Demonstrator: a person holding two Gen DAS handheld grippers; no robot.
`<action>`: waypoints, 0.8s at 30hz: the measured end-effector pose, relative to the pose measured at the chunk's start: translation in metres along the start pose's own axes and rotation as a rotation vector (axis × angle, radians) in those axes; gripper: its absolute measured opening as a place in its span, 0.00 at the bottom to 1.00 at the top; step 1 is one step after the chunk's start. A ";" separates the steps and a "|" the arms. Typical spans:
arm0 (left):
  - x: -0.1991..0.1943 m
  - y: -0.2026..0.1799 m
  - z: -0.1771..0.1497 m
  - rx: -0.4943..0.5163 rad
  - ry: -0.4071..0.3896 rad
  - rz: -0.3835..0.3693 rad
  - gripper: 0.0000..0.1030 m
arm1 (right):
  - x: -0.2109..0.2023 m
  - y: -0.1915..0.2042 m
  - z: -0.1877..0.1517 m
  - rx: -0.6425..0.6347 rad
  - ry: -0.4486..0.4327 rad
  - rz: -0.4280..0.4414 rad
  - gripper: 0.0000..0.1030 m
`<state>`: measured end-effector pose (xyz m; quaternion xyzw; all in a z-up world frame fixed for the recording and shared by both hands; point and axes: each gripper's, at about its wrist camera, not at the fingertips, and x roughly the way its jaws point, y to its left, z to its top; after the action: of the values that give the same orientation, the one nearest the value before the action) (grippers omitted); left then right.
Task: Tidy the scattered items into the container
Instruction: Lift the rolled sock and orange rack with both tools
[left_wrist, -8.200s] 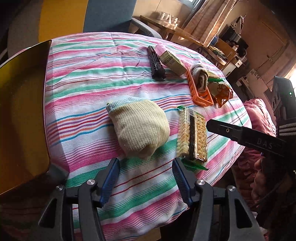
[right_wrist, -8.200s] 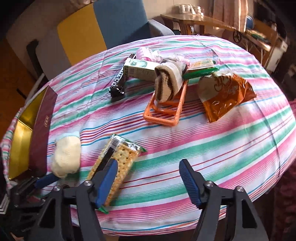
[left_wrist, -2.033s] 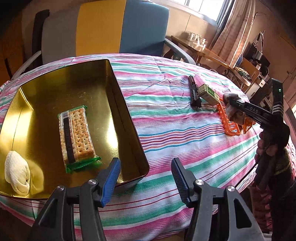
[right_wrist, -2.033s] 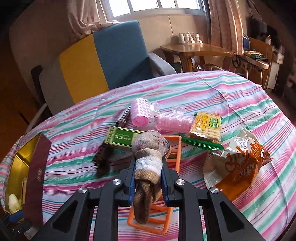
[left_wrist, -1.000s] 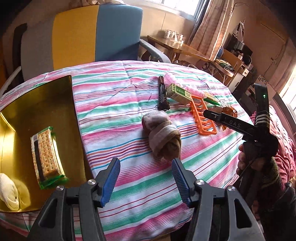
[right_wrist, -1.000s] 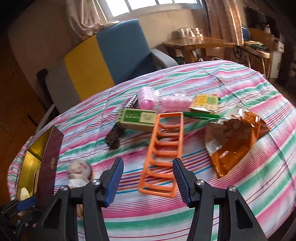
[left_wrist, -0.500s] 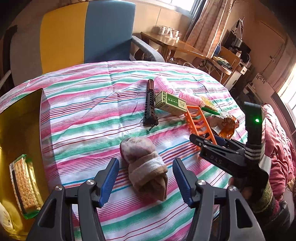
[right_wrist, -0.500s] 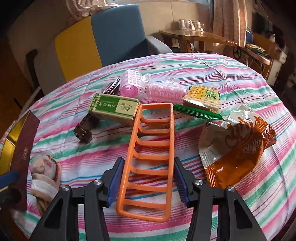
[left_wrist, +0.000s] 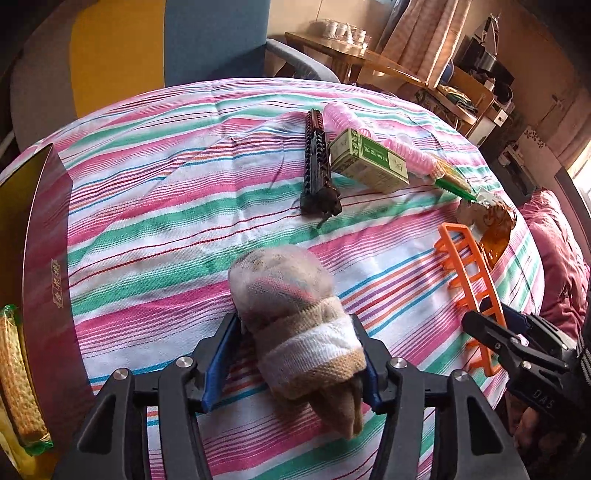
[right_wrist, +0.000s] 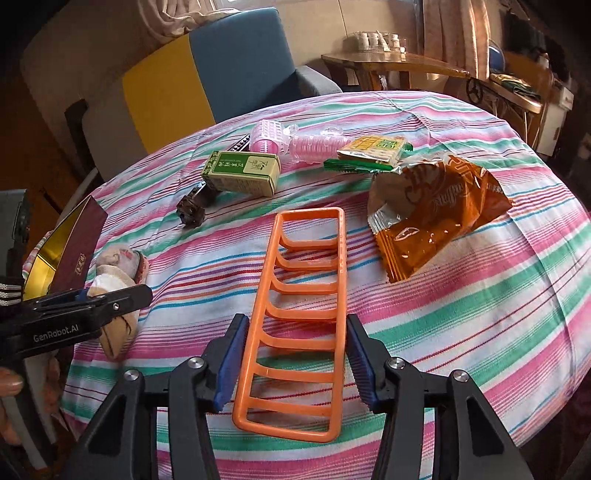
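Your left gripper (left_wrist: 295, 354) has its jaws pressed against both sides of a rolled brown-and-white sock (left_wrist: 295, 314), which rests on the striped tablecloth (left_wrist: 166, 192). Your right gripper (right_wrist: 291, 358) has its jaws apart, straddling the near end of an orange plastic rack (right_wrist: 303, 291) that lies flat between them – the pads sit just beside its long edges, though whether they touch is hard to tell.

The gold tin (left_wrist: 22, 229), the container, lies left of the left jaws, with a cracker packet (left_wrist: 18, 373) inside at its near corner.

Judging by this, you are mid-tidy: the sock is being grasped and the rack lined up. Next, the sock would need lifting clear and carrying left over the tin's dark red wall; the rack needs the jaws closed on its edges.

Beyond the jaws remain a dark ridged bar (left_wrist: 317, 166), a green box (left_wrist: 369, 162), pink curlers (right_wrist: 295, 142), a second cracker packet (right_wrist: 373, 149) and an orange snack bag (right_wrist: 436, 210) – most of the tin's interior is cut off
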<state>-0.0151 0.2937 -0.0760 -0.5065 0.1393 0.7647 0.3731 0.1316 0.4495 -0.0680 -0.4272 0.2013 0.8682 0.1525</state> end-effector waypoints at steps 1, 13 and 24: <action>-0.001 0.001 -0.002 0.004 -0.005 0.000 0.50 | 0.000 -0.001 -0.001 0.004 0.000 0.007 0.52; -0.020 0.010 -0.024 -0.018 -0.012 -0.071 0.43 | 0.007 0.004 0.011 0.006 -0.011 0.005 0.74; -0.029 0.021 -0.011 -0.078 -0.034 -0.055 0.53 | 0.017 0.010 0.017 0.040 0.007 -0.051 0.73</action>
<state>-0.0169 0.2607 -0.0589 -0.5112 0.0891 0.7674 0.3765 0.1055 0.4508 -0.0706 -0.4319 0.2080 0.8585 0.1823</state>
